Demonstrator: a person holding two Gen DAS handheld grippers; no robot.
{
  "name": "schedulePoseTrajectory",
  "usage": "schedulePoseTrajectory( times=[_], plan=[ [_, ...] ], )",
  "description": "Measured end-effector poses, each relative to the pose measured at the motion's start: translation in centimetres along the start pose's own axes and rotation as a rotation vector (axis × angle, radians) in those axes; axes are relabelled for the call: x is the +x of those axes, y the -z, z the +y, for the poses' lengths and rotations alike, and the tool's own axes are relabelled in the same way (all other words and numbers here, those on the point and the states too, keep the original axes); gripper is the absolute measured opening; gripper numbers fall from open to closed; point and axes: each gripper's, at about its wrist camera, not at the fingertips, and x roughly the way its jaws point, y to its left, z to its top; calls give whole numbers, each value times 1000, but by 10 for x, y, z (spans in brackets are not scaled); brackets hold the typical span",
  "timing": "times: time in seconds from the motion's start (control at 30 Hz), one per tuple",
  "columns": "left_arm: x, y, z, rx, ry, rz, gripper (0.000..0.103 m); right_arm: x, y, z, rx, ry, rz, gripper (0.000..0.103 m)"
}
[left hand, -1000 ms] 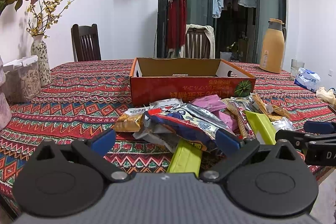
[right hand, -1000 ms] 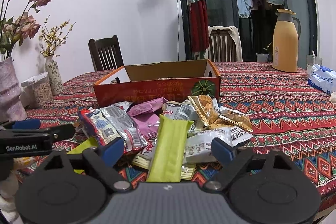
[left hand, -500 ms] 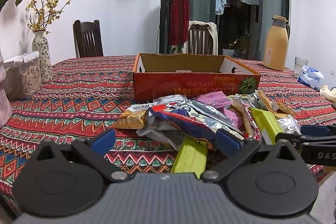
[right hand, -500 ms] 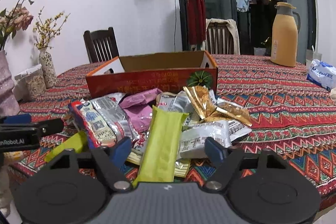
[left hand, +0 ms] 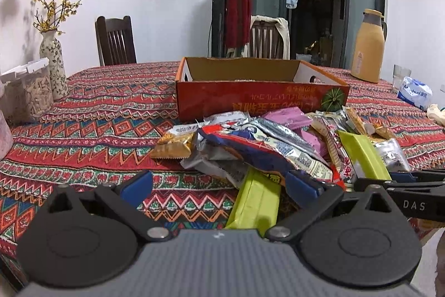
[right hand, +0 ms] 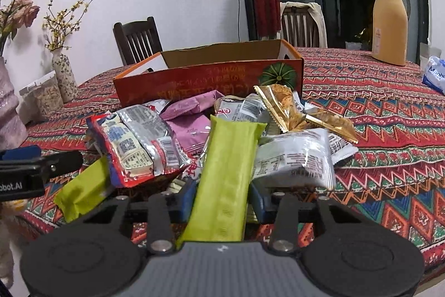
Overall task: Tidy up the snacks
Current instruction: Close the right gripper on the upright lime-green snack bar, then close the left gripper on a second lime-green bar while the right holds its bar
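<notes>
Snack pile, in front of the box (right hand: 208,74) — pick in hand: right gripper (right hand: 221,198) closing on green bar (right hand: 225,174); left gripper (left hand: 219,181) spread, empty. Next — lift into box.

Snack pile (right hand: 222,135) crowds the surface (left hand: 91,135) right up to the orange box (left hand: 258,99) — open cloth lies left of it; vase (left hand: 52,60) and thermos (right hand: 389,24) stand well clear.
</notes>
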Motion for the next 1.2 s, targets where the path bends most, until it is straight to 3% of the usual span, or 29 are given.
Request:
schedulePoseTrajectory(
  times=[0.4, 0.53, 0.77, 0.83, 0.9, 0.97, 1.0, 1.03, 1.2],
  plan=[
    [17, 5, -11, 28, 41, 82, 103, -9, 2, -6, 33, -27, -53, 36],
    [24, 5, -19, 55, 54, 104, 85, -14, 3, -7, 36, -38, -77, 36],
    [39, 1, -28, 98, 69, 157, 77, -18, 5, -9, 44, -55, -90, 36],
    [44, 0, -29, 96, 90, 191, 68, -18, 5, -10, 46, -58, -90, 36],
    [48, -2, -30, 99, 102, 203, 66, -19, 6, -10, 48, -63, -92, 36],
    [51, -4, -31, 98, 120, 211, 54, -20, 7, -10, 51, -66, -93, 36],
    [51, -6, -31, 101, 123, 214, 42, -20, 7, -11, 53, -67, -94, 36],
    [52, -7, -31, 101, 129, 217, 39, -20, 8, -11, 54, -67, -94, 36],
    [47, -6, -31, 113, 124, 208, 38, -22, 8, -14, 61, -70, -98, 36]
  ],
)
